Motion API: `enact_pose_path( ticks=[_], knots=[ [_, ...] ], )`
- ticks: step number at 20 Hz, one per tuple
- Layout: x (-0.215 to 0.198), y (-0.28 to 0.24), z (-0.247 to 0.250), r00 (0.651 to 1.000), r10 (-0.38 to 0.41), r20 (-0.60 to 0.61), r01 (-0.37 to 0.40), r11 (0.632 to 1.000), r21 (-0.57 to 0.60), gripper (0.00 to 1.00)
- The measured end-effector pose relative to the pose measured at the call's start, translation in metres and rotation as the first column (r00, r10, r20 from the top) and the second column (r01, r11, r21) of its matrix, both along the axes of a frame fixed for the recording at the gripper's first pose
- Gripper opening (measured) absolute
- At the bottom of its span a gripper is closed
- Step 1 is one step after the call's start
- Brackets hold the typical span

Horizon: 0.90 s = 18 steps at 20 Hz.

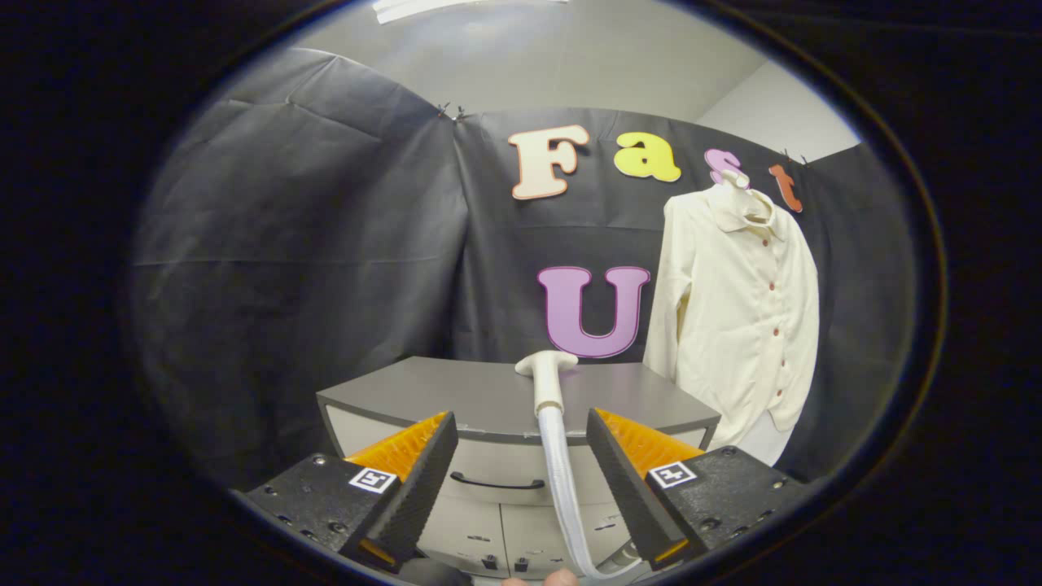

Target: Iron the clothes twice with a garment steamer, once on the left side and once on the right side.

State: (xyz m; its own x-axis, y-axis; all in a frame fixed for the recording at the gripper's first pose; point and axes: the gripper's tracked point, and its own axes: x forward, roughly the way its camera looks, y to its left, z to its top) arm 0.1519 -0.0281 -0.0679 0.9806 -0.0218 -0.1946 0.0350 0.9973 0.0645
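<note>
The gripper [521,472] is spread wide, its fingers gripping nothing. At ten o'clock of the gap, the grey cabinet with a dark drawer handle [456,395] stands against the wall. Between the fingers runs the white ribbed hose [560,480], ending at twelve o'clock in the white garment steamer head [547,365] lying on the cabinet top. At two o'clock hangs the cream button-front shirt [737,313], beside the cabinet.
</note>
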Motion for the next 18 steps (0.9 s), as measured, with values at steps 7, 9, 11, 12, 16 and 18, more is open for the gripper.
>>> enact_pose_path(
  ticks=[7,9,11,12,16,18],
  knots=[
    [0.053,-0.008,-0.019,0.997,0.0,-0.081,0.002,1.0,0.015,0.97],
    [0.066,-0.012,-0.024,0.994,-0.007,-0.105,0.007,1.0,-0.003,0.97],
    [0.079,-0.016,-0.026,0.993,-0.014,-0.116,0.016,1.0,0.017,0.97],
    [0.085,-0.018,-0.029,0.992,-0.018,-0.128,0.022,0.999,0.029,0.97],
    [0.107,-0.026,-0.046,0.978,-0.023,-0.207,0.034,0.998,0.051,0.92],
    [0.117,-0.026,-0.055,0.969,-0.017,-0.246,0.031,0.998,0.055,0.89]
  ],
)
